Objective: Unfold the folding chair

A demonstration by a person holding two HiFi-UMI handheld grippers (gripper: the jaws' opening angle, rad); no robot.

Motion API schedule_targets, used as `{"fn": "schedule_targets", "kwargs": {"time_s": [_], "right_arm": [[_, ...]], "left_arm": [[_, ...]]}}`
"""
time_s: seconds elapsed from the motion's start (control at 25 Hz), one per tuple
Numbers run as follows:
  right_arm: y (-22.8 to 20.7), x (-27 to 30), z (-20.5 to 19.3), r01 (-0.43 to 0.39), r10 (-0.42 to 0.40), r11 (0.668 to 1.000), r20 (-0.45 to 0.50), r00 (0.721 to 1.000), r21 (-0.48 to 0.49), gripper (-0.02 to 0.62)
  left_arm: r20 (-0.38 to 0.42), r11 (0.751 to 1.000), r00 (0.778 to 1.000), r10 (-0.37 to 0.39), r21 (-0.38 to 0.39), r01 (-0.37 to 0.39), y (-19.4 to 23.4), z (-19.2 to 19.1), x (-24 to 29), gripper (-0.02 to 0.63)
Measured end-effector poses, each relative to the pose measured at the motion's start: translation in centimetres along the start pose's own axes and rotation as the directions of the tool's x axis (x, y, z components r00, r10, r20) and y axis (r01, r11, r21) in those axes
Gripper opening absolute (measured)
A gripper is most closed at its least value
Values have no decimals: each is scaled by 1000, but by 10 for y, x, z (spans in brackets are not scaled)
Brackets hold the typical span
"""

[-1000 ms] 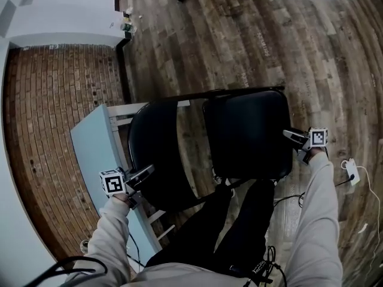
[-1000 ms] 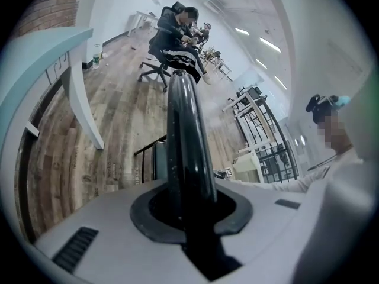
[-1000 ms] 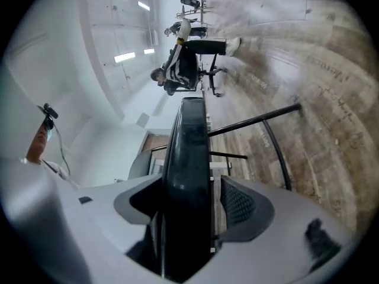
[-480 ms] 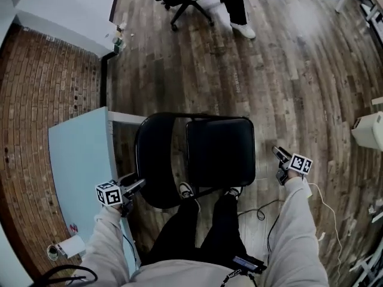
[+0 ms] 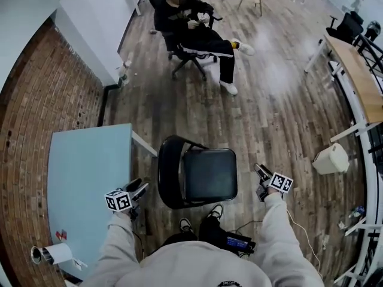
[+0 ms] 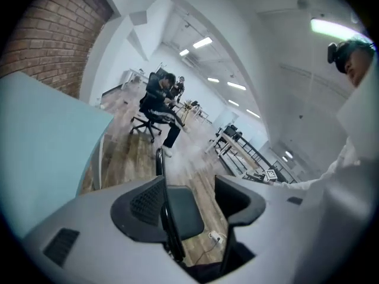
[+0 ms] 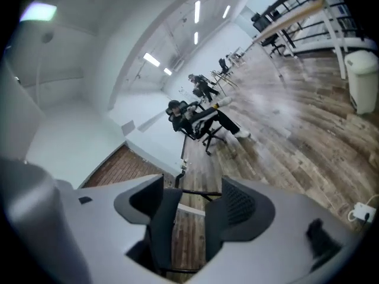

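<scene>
The folding chair stands opened out on the wooden floor, at the middle of the head view and just ahead of the wearer's shoes. Its black seat lies flat, and its backrest rises at the seat's 9 o'clock edge.

At about 8 o'clock of the chair, the left gripper hangs near the backrest but apart from it. Its jaws are opening and press on nothing; in the left gripper view the chair shows only beyond the gap. At 3 o'clock of the seat, the right gripper is also clear of the chair. Its jaws stand apart and empty, and the right gripper view shows the chair frame past them.

Further out at 9 o'clock is a pale blue worktop, with a paper roll at its near corner and a brick wall beyond. At 12 o'clock, well apart, a person sits on an office chair. A white bin stands far out at 3 o'clock.
</scene>
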State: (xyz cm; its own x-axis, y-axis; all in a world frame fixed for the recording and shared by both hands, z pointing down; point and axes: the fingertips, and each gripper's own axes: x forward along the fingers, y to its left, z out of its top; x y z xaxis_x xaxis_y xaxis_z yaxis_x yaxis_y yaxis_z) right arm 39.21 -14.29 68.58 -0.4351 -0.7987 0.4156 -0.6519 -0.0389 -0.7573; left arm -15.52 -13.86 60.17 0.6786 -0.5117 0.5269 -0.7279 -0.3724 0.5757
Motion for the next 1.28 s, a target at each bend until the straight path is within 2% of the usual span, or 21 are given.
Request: {"fn": "schedule_targets", "kwargs": {"time_s": [0.12, 0.24, 0.4, 0.44, 0.52, 0.56, 0.6, 0.64, 0.72, 0.76, 0.8, 0.84, 0.88, 0.92, 1.0, 1.04, 1.08, 1.16, 1.2, 1.28], "right_arm": [[76, -23, 21, -20, 25, 997, 60, 998, -79, 299], [154, -32, 17, -62, 73, 987, 70, 995, -151, 299], [249, -42, 25, -81, 121, 965, 151, 981, -248, 296], [274, -43, 30, -82, 134, 957, 171, 976, -278, 278], [321, -47, 33, -61, 141, 929, 198, 970, -364, 140], [345, -51, 32, -31, 132, 905, 212, 968, -424, 56], [370, -56, 33, 9, 120, 869, 228, 966, -494, 13], [394, -61, 33, 55, 106, 818, 245, 964, -572, 8], [435, -67, 35, 155, 74, 678, 276, 958, -719, 8], [451, -66, 34, 188, 61, 619, 286, 956, -762, 8], [462, -66, 32, 202, 57, 596, 291, 955, -777, 6], [469, -67, 30, 202, 58, 604, 295, 954, -771, 6], [475, -68, 27, 196, 63, 622, 298, 953, -758, 6], [483, -70, 23, 188, 72, 633, 299, 951, -751, 6], [506, -73, 15, 169, 104, 623, 295, 950, -764, 6], [520, -72, 9, 155, 126, 614, 290, 949, -774, 6], [534, -72, 4, 137, 148, 609, 282, 948, -782, 6], [558, -69, -7, 106, 180, 598, 263, 948, -794, 6], [567, -67, -12, 98, 187, 589, 254, 949, -802, 6], [579, -68, -17, 91, 196, 572, 243, 950, -815, 5]], "left_arm": [[133, 997, 990, -49, 63, 41, -22, 44, -30, 267], [266, 991, 959, -102, 113, 75, -45, 88, -59, 267], [340, 960, 921, -191, 259, 104, -88, 127, -81, 245], [365, 952, 910, -195, 296, 85, -99, 139, -89, 208], [423, 935, 892, -158, 355, -3, -116, 160, -110, 118], [449, 920, 884, -129, 387, -62, -125, 168, -121, 48], [470, 897, 875, -112, 427, -114, -137, 175, -129, 8], [484, 867, 868, -109, 474, -155, -151, 181, -136, 6], [495, 810, 861, -114, 548, -209, -177, 194, -141, 5], [498, 800, 860, -112, 558, -220, -183, 199, -142, 5], [501, 804, 859, -105, 551, -223, -185, 202, -142, 5], [505, 809, 858, -90, 539, -232, -184, 204, -142, 5], [510, 802, 857, -66, 539, -259, -183, 203, -142, 5], [518, 773, 854, -39, 558, -303, -186, 203, -141, 5], [534, 690, 845, -34, 624, -366, -208, 205, -142, 5], [535, 676, 843, -63, 644, -358, -224, 207, -143, 5], [534, 686, 840, -100, 648, -331, -239, 210, -145, 5], [539, 722, 826, -165, 637, -271, -263, 217, -150, 5], [546, 720, 817, -185, 641, -265, -274, 219, -154, 5], [565, 670, 799, -207, 677, -305, -296, 220, -161, 5]]}}
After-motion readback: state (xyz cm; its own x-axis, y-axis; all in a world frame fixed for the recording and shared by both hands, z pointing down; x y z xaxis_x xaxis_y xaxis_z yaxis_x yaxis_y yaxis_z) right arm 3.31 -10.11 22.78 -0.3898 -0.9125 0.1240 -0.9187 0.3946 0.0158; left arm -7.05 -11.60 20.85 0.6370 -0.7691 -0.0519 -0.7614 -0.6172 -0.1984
